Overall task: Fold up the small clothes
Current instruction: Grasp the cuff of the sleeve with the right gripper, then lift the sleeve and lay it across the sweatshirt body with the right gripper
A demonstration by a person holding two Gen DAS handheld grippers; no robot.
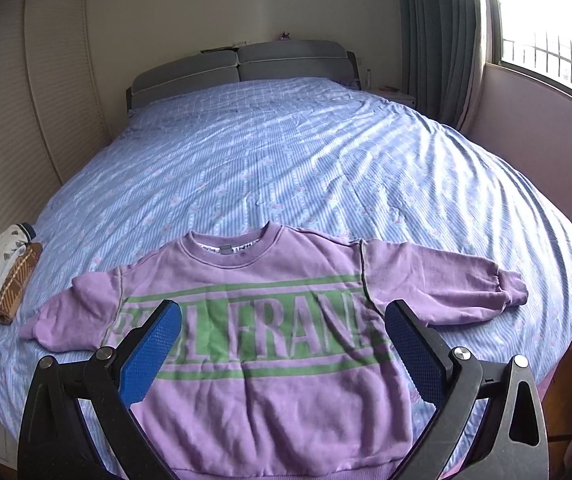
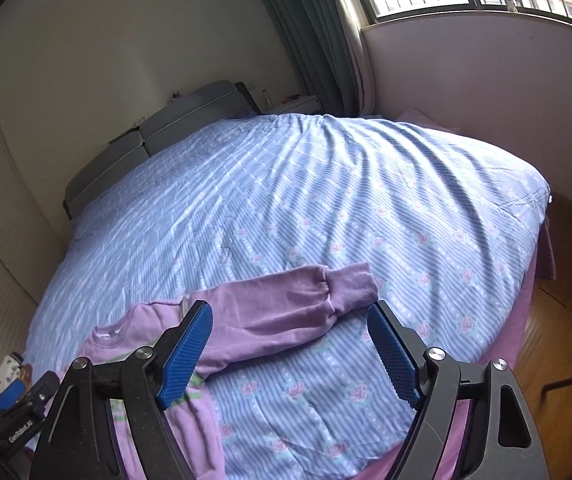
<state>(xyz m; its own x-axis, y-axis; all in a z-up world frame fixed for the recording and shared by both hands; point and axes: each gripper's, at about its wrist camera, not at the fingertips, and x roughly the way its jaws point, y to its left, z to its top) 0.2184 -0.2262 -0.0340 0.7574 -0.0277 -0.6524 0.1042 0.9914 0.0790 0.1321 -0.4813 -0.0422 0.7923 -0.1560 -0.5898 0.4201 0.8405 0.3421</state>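
With the purple sweatshirt [image 1: 270, 344] lying flat at the bed's [image 1: 286, 168] near edge, both the left gripper [image 1: 282, 344] and right gripper [image 2: 289, 344] gape empty; pinch each sleeve cuff [image 2: 351, 288] squarely before folding inward.

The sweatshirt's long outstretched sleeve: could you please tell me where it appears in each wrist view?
Left wrist view: the sleeve runs right of centre, its cuff pointing to the right edge.
Right wrist view: the sleeve lies at centre, above the open right gripper.
Shared landmark: the grey headboard.
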